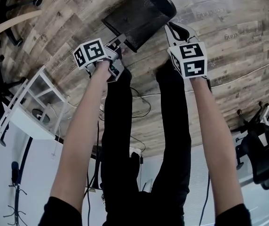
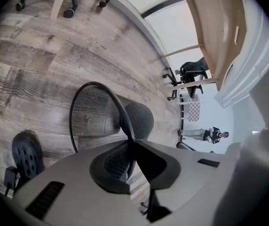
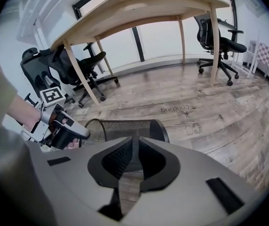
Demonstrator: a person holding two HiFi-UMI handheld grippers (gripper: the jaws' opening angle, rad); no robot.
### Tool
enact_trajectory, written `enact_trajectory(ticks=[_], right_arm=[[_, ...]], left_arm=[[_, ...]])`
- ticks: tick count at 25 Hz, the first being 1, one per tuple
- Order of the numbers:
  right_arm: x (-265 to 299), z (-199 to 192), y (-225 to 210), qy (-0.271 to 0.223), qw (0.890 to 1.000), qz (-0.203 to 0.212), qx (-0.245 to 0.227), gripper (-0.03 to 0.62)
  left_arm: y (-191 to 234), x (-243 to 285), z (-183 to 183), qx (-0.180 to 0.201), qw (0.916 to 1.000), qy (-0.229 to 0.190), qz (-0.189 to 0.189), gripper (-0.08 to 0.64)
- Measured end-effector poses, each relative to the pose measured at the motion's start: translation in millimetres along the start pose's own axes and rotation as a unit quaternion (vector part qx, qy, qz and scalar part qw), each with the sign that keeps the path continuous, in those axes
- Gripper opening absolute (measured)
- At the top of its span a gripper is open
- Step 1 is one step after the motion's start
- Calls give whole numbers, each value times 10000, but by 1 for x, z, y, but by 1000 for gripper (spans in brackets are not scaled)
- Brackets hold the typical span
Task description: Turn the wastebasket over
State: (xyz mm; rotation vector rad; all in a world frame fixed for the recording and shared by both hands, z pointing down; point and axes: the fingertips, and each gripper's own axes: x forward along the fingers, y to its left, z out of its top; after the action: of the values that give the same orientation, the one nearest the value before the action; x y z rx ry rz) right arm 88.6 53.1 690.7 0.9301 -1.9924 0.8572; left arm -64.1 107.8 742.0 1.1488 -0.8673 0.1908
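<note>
Both grippers at work. Left gripper (image 2: 130,144): jaws clamped on rim of wastebasket (image 1: 141,15). Right gripper (image 3: 135,145): jaws together, against its side wall. Wastebasket: black wire mesh, round, dark rim, on its side over wood floor (image 1: 228,55), opening twd left gripper.
</note>
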Motion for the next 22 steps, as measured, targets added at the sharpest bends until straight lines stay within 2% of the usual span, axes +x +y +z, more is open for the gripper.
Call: enact_trajectory(ticks=[4, 6, 7, 8, 10, 14, 18, 22], right_arm=[[21, -7, -6, 109, 9999, -107, 17, 35], [30, -9, -14, 136, 9997, -130, 168, 45], [35, -10, -16, 141, 9994, -100, 307, 88], [41, -11, -18, 143, 9988, -38, 460, 162], [52, -11, -18, 151, 9977, 133, 650, 233], [70, -5, -27, 110, 9980, 224, 582, 279], [89, -1, -28, 149, 9961, 346, 803, 324], [105, -6, -21, 511, 9965, 493, 432, 331]], left_arm=[[17, -8, 4, 140, 9999, 80, 49, 41], [25, -8, 4, 167, 9997, 119, 111, 46], [29, -8, 4, 183, 9996, 141, 138, 49], [33, -9, 4, 206, 9995, 168, 157, 51], [41, -11, 5, 257, 9993, 213, 185, 54], [54, -11, 5, 322, 9987, 269, 306, 61], [58, -12, 5, 351, 9985, 249, 330, 67], [57, -11, 3, 341, 9985, 197, 368, 69]])
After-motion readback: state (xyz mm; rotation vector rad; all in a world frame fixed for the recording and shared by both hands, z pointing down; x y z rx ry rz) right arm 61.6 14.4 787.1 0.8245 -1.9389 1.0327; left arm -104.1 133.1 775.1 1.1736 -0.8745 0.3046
